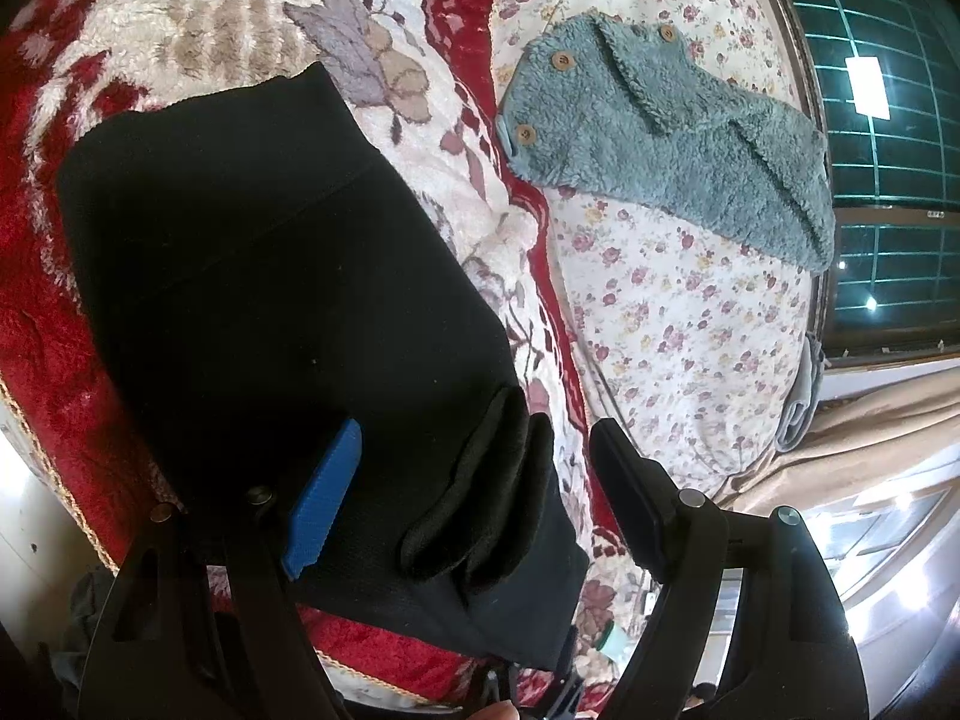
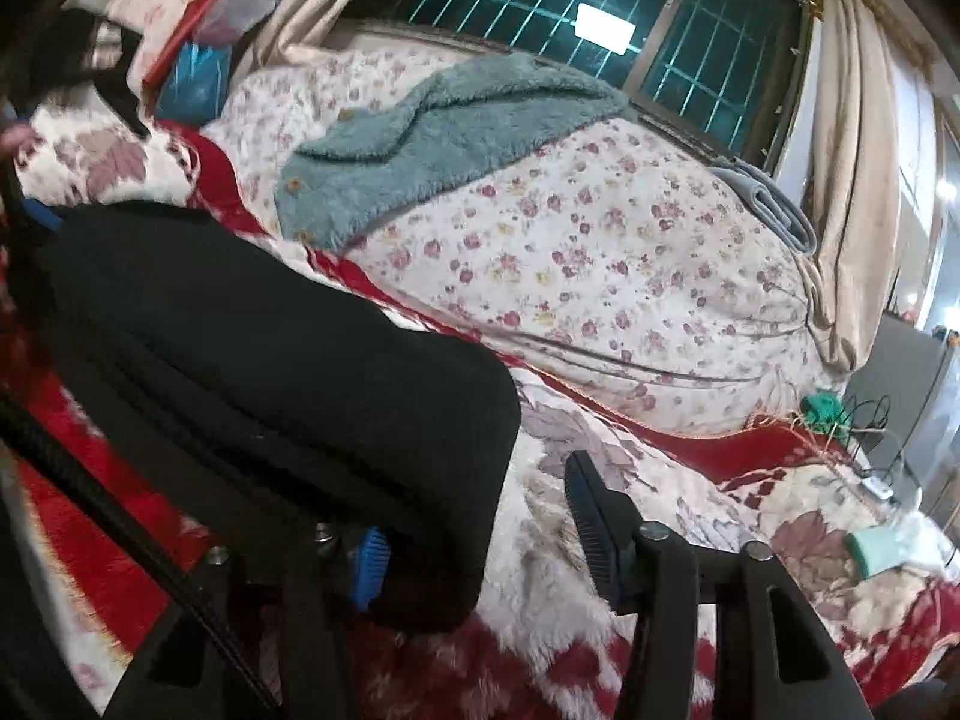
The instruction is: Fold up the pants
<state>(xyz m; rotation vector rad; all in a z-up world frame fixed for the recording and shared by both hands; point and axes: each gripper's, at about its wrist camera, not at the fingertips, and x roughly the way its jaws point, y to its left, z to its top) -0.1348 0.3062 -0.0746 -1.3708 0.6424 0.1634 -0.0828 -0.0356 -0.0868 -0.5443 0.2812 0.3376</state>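
The black pants (image 1: 264, 276) lie folded in a thick stack on the red and white floral blanket (image 1: 198, 12). My left gripper (image 1: 474, 468) is open, its fingers (image 1: 327, 498) spread around the stack's near corner, where folded layers bulge between them. In the right wrist view the pants (image 2: 270, 348) fill the left side. My right gripper (image 2: 474, 516) is open; its left blue pad (image 2: 369, 564) is partly under the stack's near edge, its right finger free over the blanket (image 2: 558, 576).
A teal fleece garment (image 1: 660, 132) with wooden buttons lies on a flowered quilt (image 1: 672, 330) beyond the pants. A barred window (image 2: 540, 6), beige curtains (image 2: 852, 138) and a folded grey cloth (image 2: 774, 210) are behind. Cables and small items sit at the bed's right edge.
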